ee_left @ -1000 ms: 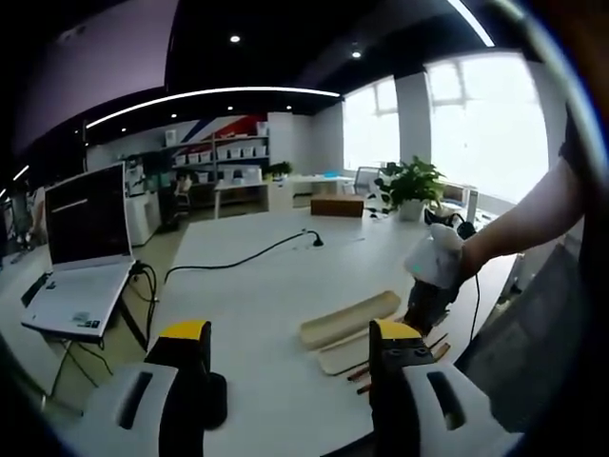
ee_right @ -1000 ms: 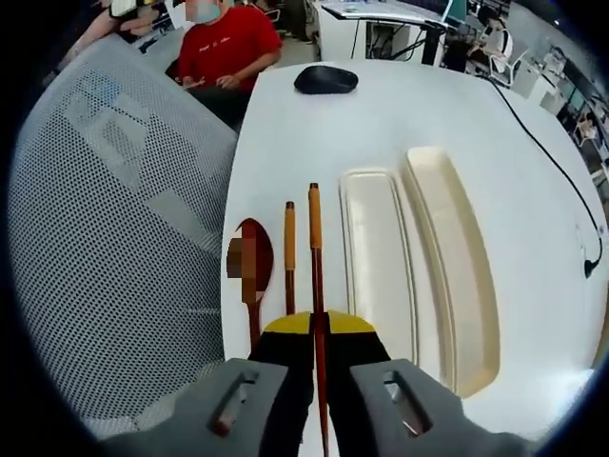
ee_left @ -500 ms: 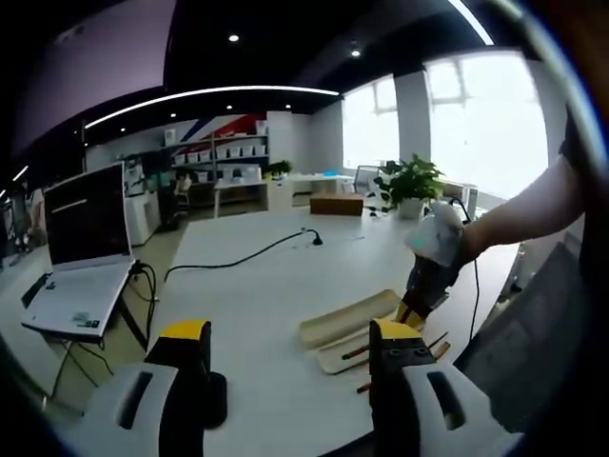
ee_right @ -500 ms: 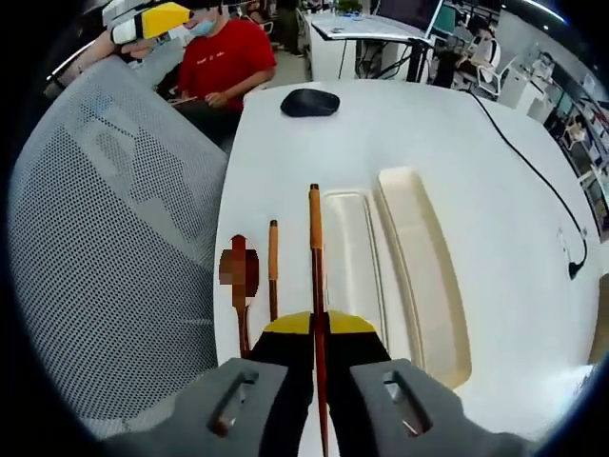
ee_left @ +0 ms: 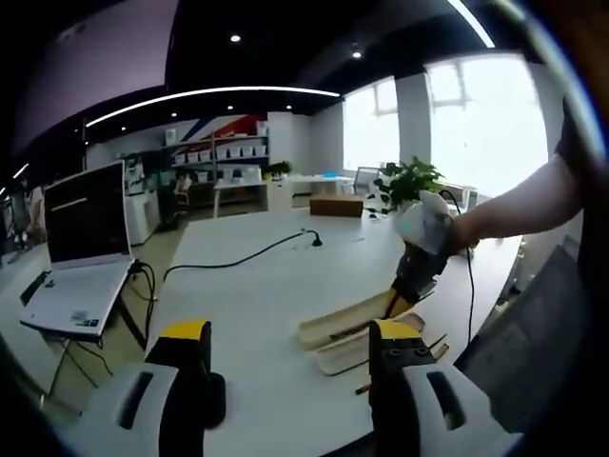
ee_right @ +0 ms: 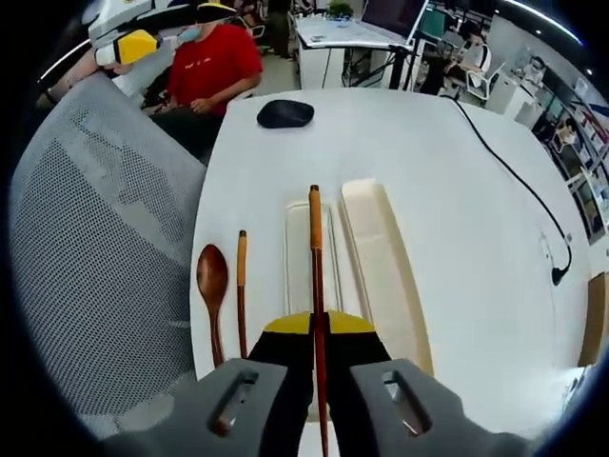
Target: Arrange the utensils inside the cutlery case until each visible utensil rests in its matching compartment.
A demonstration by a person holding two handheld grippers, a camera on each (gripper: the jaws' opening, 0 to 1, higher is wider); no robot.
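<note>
Currently, itemised outward from the cutlery case:

1. White table (ee_right: 457,190): carries every item.
2. Cutlery case (ee_right: 381,257): two long cream trays lying side by side, both empty; nothing is sorted yet, by the look of it.
3. Spoon (ee_right: 211,286): on the table beside the case, on the chair side, awaiting pickup.
4. Loose chopstick (ee_right: 242,286): between spoon and case, parallel to both.
5. Held chopstick (ee_right: 314,248): your right gripper (ee_right: 319,328) has its jaws clamped on it, the stick aligned over the nearer tray, probably for lowering in.
6. Left gripper (ee_left: 290,343): parted wide, holding nothing, back from the case, clear of your working hand.
</note>
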